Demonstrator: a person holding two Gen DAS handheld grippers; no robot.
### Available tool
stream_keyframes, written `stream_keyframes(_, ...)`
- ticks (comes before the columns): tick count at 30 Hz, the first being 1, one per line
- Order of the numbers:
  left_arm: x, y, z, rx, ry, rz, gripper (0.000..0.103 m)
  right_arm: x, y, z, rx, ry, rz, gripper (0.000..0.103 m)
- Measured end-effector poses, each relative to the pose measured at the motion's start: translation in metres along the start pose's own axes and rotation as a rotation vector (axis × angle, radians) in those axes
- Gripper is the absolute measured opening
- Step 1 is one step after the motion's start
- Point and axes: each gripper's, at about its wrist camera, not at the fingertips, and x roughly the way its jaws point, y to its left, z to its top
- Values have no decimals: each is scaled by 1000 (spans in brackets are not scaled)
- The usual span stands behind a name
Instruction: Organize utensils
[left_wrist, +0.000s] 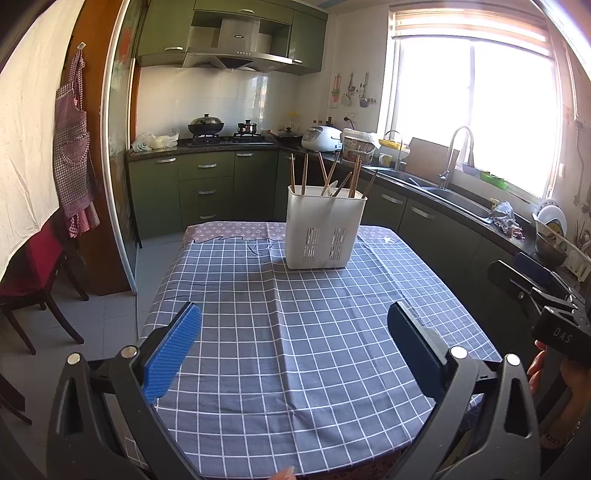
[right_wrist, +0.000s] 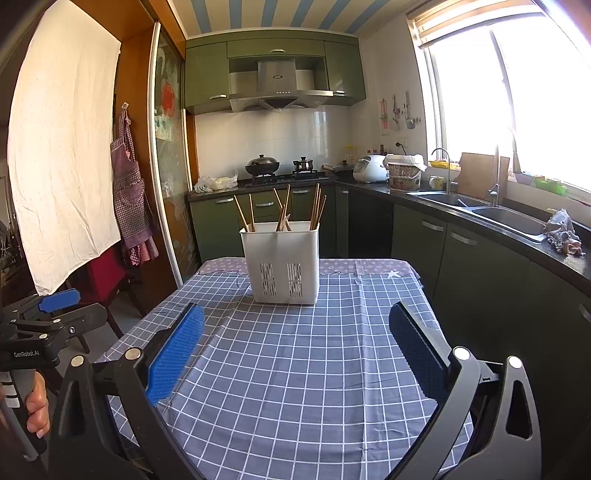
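Both grippers, left gripper (left_wrist: 294, 339) and right gripper (right_wrist: 295, 343), hang back with jaws wide and empty, chopsticks (left_wrist: 325, 177) upright in the white caddy (left_wrist: 323, 229) at the bench's (left_wrist: 258, 332) far end (nothing loose).

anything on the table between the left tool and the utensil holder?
Nothing: only bare checked tablecloth lies between the open left tool and the white utensil holder, as the left wrist view shows.
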Motion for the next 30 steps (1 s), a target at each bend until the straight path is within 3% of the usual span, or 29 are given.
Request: stream_keyframes(30, -1, 2, -1, 1, 5, 11, 96, 8, 8, -1, 0, 22, 16, 99)
